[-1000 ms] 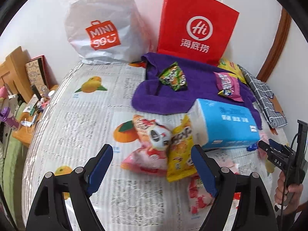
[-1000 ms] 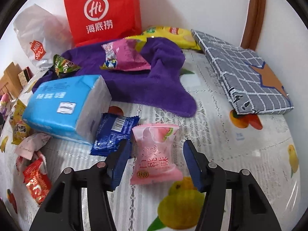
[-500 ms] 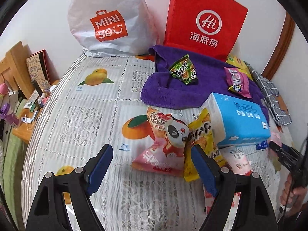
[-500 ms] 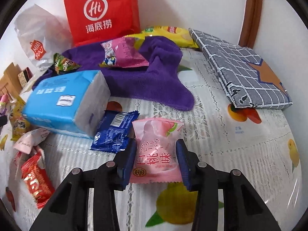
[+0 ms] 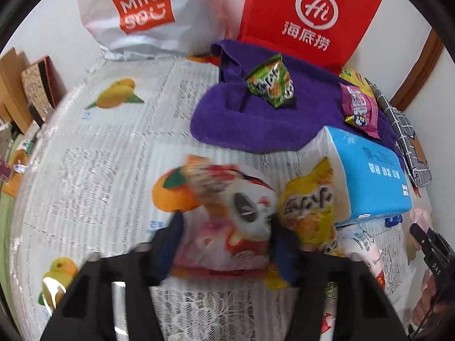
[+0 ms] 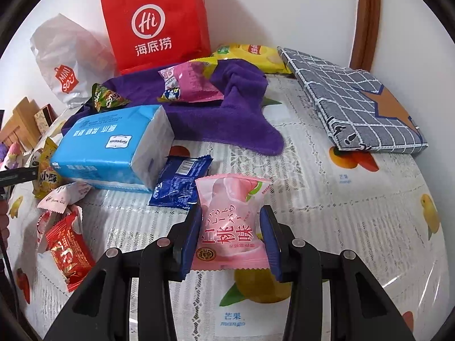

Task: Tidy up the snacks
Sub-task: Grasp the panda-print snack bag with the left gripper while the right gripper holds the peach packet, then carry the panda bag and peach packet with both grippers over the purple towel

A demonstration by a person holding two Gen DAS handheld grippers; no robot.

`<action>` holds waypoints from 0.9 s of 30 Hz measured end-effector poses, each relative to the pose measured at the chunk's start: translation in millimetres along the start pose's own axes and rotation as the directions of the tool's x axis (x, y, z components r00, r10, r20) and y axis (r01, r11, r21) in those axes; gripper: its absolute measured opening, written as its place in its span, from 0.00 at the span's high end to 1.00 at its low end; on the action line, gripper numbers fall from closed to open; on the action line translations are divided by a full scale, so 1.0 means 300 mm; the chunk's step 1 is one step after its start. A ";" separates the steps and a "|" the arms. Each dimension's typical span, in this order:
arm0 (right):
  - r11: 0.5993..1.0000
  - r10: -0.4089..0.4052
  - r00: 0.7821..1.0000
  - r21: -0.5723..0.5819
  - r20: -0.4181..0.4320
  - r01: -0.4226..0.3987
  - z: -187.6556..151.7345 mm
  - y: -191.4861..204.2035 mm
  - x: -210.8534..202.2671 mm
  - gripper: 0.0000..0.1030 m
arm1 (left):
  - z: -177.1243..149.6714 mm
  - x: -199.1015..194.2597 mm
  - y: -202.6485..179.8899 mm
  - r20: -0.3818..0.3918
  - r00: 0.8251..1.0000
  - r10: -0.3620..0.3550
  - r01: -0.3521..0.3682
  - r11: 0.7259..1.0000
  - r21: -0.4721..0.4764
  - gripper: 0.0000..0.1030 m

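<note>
On lace-patterned cloth [image 6: 327, 204]: right claw [image 6: 231, 240] pinching glossy pink pillow-pack [image 6: 230, 224]; crinkly.

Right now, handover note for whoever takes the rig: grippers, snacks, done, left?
Left gripper: jaws have just been closing around the red-white snack bag; frame blurred, grip unconfirmed.
Right gripper: shut on the pink peach snack, closed within the last second.
Green snack and magenta snack lie on the purple towel.
Left: yellow bag, blue packet, red packet, all loose on the table by the tissue pack.
</note>
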State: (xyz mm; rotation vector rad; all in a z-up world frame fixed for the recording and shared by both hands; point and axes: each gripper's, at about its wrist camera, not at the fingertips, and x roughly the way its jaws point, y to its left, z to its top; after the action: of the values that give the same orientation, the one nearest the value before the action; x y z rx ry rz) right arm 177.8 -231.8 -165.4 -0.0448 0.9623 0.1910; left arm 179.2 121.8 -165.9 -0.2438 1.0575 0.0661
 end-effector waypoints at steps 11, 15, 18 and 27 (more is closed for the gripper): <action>1.000 0.021 1.000 -0.006 0.019 -0.021 -0.004 0.038 -0.041 0.59 | -0.031 -0.116 0.051 0.084 0.996 -0.008 0.010 1.000 -0.015 0.64; 1.000 0.028 0.998 -0.011 0.047 -0.028 -0.004 0.056 -0.078 0.59 | -0.050 -0.175 0.064 0.112 0.994 -0.017 0.020 1.000 -0.024 0.64; 0.999 0.037 0.997 -0.001 0.060 -0.037 -0.004 0.061 -0.104 0.59 | -0.064 -0.215 0.061 0.132 0.991 -0.018 0.023 0.999 -0.030 0.64; 0.999 0.040 0.993 -0.001 0.115 -0.040 -0.007 0.077 -0.223 0.59 | -0.118 -0.319 0.009 0.158 0.986 -0.051 0.054 0.998 -0.012 0.64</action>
State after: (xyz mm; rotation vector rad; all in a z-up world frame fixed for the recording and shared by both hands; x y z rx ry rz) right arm 134.5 -218.8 -110.8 -0.0134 0.8493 0.2275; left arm 101.4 122.3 -99.7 -0.2768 0.8925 0.0461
